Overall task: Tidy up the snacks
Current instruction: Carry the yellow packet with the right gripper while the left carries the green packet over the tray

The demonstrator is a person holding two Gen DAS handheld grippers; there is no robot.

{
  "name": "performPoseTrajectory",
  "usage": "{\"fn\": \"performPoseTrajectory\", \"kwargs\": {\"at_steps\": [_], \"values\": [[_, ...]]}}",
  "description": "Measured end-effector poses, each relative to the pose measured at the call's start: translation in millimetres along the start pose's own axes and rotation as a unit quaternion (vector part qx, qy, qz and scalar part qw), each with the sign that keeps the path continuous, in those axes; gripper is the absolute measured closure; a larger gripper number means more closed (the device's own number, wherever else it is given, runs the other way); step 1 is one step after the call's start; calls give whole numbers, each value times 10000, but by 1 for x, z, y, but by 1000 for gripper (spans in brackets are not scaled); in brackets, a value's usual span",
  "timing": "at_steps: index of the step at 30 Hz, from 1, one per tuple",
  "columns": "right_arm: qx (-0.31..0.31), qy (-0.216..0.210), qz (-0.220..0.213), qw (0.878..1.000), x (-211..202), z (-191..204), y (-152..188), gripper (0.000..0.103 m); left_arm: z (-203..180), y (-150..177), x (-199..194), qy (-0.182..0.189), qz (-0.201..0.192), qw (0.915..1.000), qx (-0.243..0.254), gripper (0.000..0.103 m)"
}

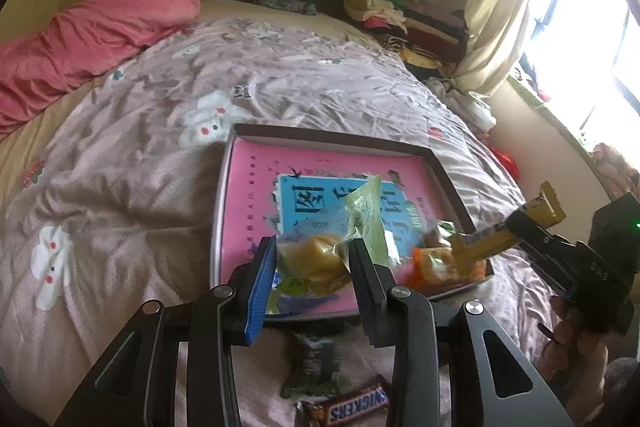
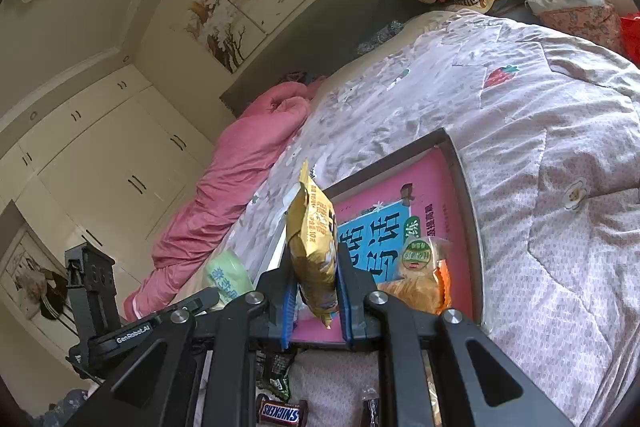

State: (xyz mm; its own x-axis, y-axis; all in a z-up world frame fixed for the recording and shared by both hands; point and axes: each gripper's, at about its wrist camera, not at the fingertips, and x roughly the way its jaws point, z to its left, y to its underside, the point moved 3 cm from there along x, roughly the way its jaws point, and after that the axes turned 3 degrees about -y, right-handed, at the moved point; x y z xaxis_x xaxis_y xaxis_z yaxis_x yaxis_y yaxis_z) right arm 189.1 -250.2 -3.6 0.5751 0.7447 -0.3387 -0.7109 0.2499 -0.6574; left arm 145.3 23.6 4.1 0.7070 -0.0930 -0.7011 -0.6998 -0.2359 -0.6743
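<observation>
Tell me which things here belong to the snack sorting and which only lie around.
Belong to the job:
- tray
- green cake packet in the left gripper
- yellow snack bag in the right gripper
- orange packet in the tray
- Snickers bar on the quilt

Lying about:
- pink blanket
- pile of clothes
- curtain

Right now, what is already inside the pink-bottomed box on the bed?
Inside the box, an orange-edged pastry packet with a green round label lies at the near end. The pink and blue printed bottom shows elsewhere; both grippers and their held snacks cover part of the near end.
</observation>
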Motion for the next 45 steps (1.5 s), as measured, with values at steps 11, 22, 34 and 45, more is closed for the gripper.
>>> {"fn": "performPoseTrajectory", "kwargs": {"at_steps": [11, 22, 34, 45], "values": [[116, 61, 48, 9999, 10, -4, -1, 85, 28, 3, 13, -635, -81, 9979, -86, 64], [104, 161, 170, 9997, 23, -4, 2, 85, 50, 11, 31, -747, 85, 9962, -448, 64], [-11, 307, 273, 9992, 30, -5, 8, 85, 43, 14, 39, -747, 133, 9966, -333, 64], [-253, 343, 573, 9974, 46, 3, 17, 85, 40, 16, 44, -613, 214, 9972, -359, 64]]}}
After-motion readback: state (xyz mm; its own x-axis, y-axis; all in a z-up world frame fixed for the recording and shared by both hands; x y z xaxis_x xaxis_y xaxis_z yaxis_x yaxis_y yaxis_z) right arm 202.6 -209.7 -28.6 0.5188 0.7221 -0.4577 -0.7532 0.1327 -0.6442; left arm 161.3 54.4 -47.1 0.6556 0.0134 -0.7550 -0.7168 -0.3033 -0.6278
